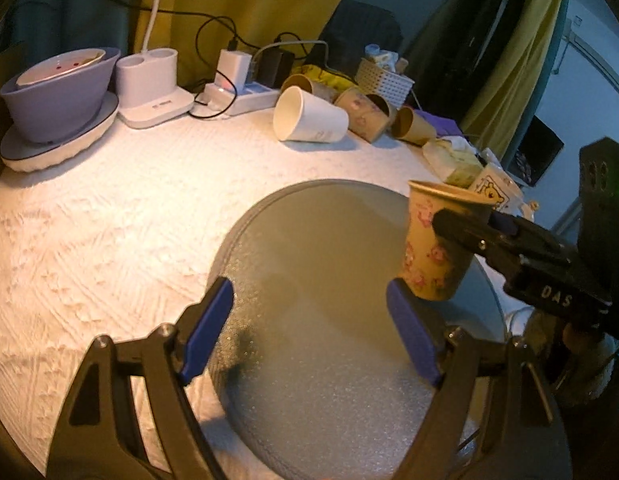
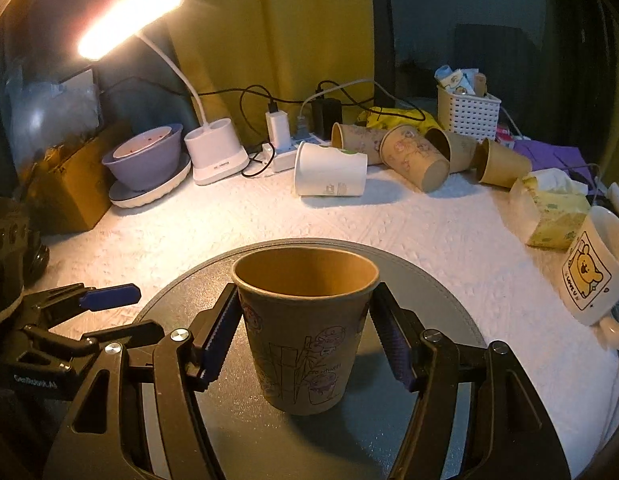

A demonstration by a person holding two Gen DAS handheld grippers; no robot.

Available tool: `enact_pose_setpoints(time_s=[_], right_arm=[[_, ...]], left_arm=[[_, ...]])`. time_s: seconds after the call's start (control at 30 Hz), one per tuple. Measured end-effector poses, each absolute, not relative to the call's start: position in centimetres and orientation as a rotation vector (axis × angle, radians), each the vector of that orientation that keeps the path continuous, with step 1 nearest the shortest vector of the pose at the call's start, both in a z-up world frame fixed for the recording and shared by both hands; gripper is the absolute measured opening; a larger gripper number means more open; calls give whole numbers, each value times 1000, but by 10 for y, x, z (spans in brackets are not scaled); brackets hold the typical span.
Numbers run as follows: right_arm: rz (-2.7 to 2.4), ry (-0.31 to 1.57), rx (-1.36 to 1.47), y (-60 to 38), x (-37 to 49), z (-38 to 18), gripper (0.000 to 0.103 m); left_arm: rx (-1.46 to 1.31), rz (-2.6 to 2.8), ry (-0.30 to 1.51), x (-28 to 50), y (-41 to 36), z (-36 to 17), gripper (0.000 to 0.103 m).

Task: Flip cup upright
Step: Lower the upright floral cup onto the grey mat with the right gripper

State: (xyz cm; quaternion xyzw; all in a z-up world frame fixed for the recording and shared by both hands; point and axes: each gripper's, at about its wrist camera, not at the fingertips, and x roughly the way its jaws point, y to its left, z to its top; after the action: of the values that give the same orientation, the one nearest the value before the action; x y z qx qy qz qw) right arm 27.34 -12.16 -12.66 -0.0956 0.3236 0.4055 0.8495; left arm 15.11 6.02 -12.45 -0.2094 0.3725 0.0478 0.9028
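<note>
A brown paper cup [image 2: 305, 332] with cartoon prints stands upright, mouth up, on a round grey mat [image 2: 245, 432]. My right gripper [image 2: 305, 332] is shut on the cup, one pad on each side just below its rim. The same cup shows in the left wrist view [image 1: 433, 248] at the mat's right edge [image 1: 309, 280], with the right gripper's finger [image 1: 469, 232] across it. My left gripper [image 1: 309, 328] is open and empty over the mat, to the left of the cup. It also shows at the left of the right wrist view [image 2: 109, 296].
At the back lie a white cup [image 2: 329, 170] and several brown paper cups [image 2: 413, 158] on their sides. A purple bowl [image 2: 147, 156], lamp base [image 2: 215, 150], power strip, white basket [image 2: 467, 112], tissue pack [image 2: 553, 208] and bear mug [image 2: 597, 272] ring the white tablecloth.
</note>
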Motion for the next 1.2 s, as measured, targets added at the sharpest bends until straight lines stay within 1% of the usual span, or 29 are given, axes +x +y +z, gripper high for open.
enact_pose_setpoints(time_s=[0.63,0.73,0.83,1.2], right_arm=[[780,664,-216,-141,234,-130,70],[779,672,-212,-143,229,-131,71],[774,672,-211,-145,222,-132,75],[723,688,-199,-161,201,-133,75]], left_arm=[[-410,92,743,133,46,-110,80],[-407,92,737,128,44,-108,80],[-399,93,732,122,42,-106,80],[-354,87,694,97,30,-95,82]])
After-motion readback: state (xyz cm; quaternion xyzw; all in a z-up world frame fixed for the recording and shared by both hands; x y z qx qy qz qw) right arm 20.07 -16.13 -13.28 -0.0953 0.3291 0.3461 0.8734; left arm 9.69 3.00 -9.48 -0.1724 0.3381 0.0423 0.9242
